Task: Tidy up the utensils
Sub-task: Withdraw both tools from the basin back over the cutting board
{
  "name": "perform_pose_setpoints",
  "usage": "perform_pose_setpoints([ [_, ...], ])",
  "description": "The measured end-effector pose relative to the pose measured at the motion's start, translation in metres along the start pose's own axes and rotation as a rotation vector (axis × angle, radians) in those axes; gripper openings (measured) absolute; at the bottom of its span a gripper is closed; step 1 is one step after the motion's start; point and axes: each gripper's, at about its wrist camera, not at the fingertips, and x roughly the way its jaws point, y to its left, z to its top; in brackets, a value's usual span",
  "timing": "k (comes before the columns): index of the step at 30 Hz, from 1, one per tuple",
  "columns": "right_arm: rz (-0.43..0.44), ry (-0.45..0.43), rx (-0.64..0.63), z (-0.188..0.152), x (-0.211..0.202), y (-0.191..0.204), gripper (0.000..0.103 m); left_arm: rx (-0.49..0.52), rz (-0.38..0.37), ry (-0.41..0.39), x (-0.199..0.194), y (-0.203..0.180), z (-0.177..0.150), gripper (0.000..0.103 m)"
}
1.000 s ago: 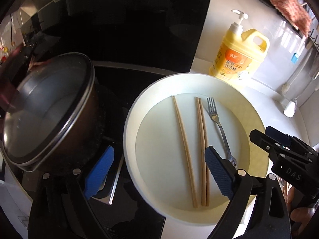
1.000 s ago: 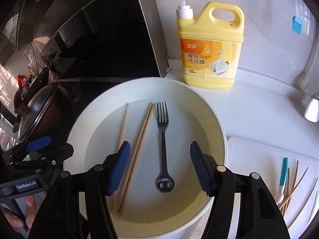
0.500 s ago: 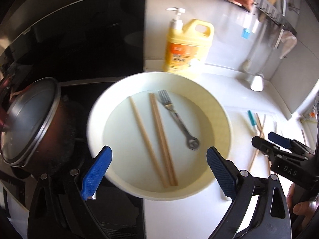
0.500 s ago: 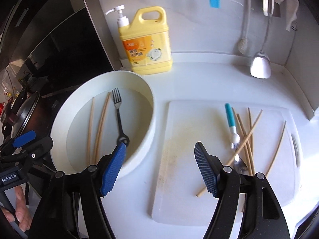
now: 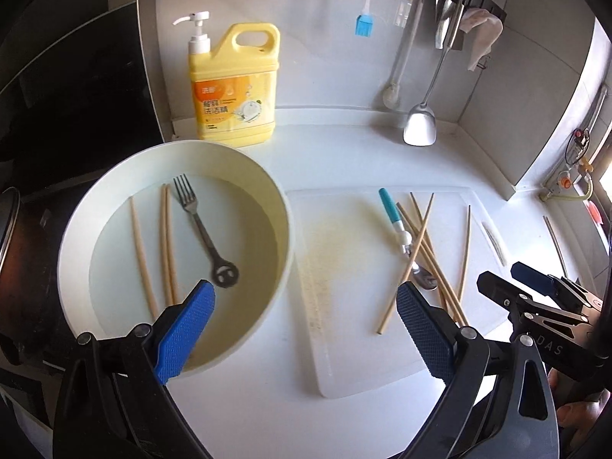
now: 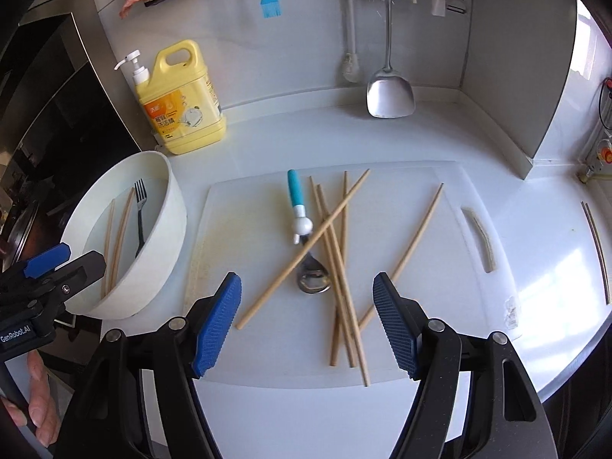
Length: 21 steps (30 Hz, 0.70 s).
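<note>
Item: right gripper [image 6: 306, 321], jaws spread and empty, above board [image 6: 459, 191] where loose chopsticks [image 6: 336, 264] cross spoon [image 6: 306, 244]; bowl [image 6: 168, 206] at 9 o'clock; left gripper [image 5: 302, 336] likewise spread; advice: pinch the topmost stick first.

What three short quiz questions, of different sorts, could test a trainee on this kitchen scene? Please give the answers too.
1. True or false: the fork lies in the white basin.
2. Which lies on the cutting board? A) spoon with a blue handle B) knife C) ladle
3. Fill in: both the left gripper and right gripper are ____.

Key: 1 true; 2 A; 3 open.
</note>
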Motion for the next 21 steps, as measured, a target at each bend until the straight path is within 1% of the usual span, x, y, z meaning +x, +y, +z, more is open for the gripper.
perform_pose_setpoints([
  [5,0.043,0.005,-0.021,0.002,-0.003,-0.043,0.068,-0.045,0.036,0.01,0.007,-0.044,-0.003,0.094],
  [8,0.066,-0.003,-0.049,0.003,-0.003,-0.066,0.07,-0.065,0.083,0.021,0.009,-0.066,-0.006,0.094],
  [10,0.097,0.005,-0.055,0.004,0.001,-0.08,0.07,-0.08,0.104,0.026,0.01,-0.077,-0.008,0.094],
  [16,0.109,0.015,-0.06,0.005,0.009,-0.104,0.07,-0.101,0.141,0.041,0.013,-0.09,-0.012,0.095],
  [19,0.1,0.02,-0.041,0.003,0.013,-0.112,0.07,-0.085,0.15,0.037,0.017,-0.089,-0.011,0.096],
  [21,0.09,0.021,-0.022,0.0,0.016,-0.115,0.07,-0.066,0.142,0.031,0.024,-0.086,-0.01,0.096],
])
